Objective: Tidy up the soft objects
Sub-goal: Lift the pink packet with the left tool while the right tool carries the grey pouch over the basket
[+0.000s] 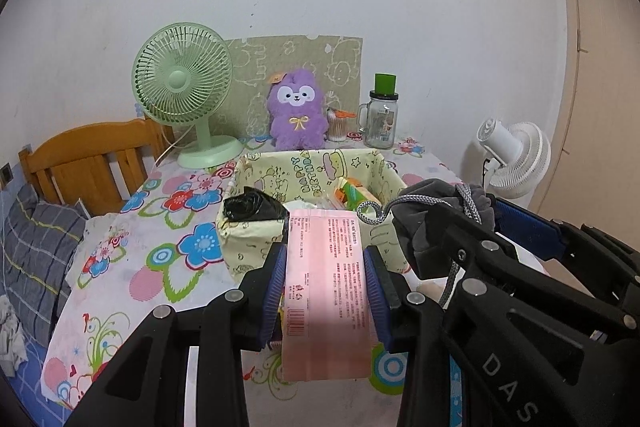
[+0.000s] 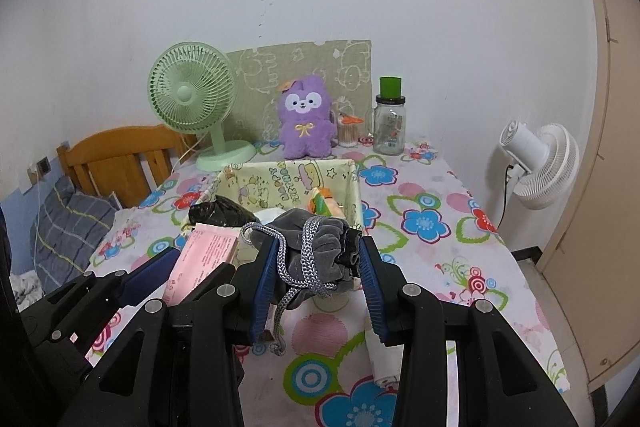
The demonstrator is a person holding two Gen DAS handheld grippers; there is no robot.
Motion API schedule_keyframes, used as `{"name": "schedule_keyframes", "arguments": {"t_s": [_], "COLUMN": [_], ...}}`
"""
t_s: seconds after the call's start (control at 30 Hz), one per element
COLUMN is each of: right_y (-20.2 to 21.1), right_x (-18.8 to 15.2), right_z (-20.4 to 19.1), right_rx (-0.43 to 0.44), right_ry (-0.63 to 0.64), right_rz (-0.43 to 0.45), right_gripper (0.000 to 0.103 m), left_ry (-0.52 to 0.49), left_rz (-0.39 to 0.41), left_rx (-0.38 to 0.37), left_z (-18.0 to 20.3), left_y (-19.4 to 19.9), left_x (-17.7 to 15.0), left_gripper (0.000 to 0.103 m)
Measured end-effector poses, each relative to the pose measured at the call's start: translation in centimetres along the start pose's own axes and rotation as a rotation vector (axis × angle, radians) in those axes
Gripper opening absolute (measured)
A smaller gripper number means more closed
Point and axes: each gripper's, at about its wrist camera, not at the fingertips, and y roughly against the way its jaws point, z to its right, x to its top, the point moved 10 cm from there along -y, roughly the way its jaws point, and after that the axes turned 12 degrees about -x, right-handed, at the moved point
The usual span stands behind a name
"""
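Observation:
My left gripper [image 1: 326, 259] is shut on a pink soft packet [image 1: 326, 291] and holds it just in front of the yellow fabric basket [image 1: 248, 231]. My right gripper [image 2: 318, 255] is shut on a grey drawstring pouch [image 2: 320, 239] with a braided cord, held near the basket's [image 2: 356, 187] front edge. The pouch [image 1: 436, 211] and the right gripper also show at the right of the left wrist view. In the basket lie a black bag [image 1: 252, 205] and an orange-green packet [image 1: 352, 193]. A purple plush toy [image 1: 296, 115] stands behind the basket.
The table has a flowered cloth [image 2: 432, 227]. At the back stand a green desk fan [image 1: 184, 87], a glass jar with a green lid [image 1: 380, 123], a cotton swab tub [image 1: 338, 125] and a cardboard sheet. A white fan [image 2: 540, 163] stands right; a wooden bed [image 1: 88, 163] left.

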Motion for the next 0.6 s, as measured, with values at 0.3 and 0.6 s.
{"name": "schedule_keyframes", "arguments": {"t_s": [0.3,0.6], "right_y": [-1.0,-2.5], "right_x": [1.6,2.9], "right_z": [-0.1,-0.6], "right_rx": [0.009,0.021], "right_ry": [-0.011,-0.014], "right_rz": [0.010,0.012], "right_gripper": [0.044,0.044], "left_ry": [-0.002,0.001], "left_rz": [0.014,0.016], "left_rx": [0.007,0.014], "left_z": [-0.4,-1.3], "left_y": [-0.8,-2.3], "left_x": [1.6,3.0], "left_gripper": [0.039,0.040]}}
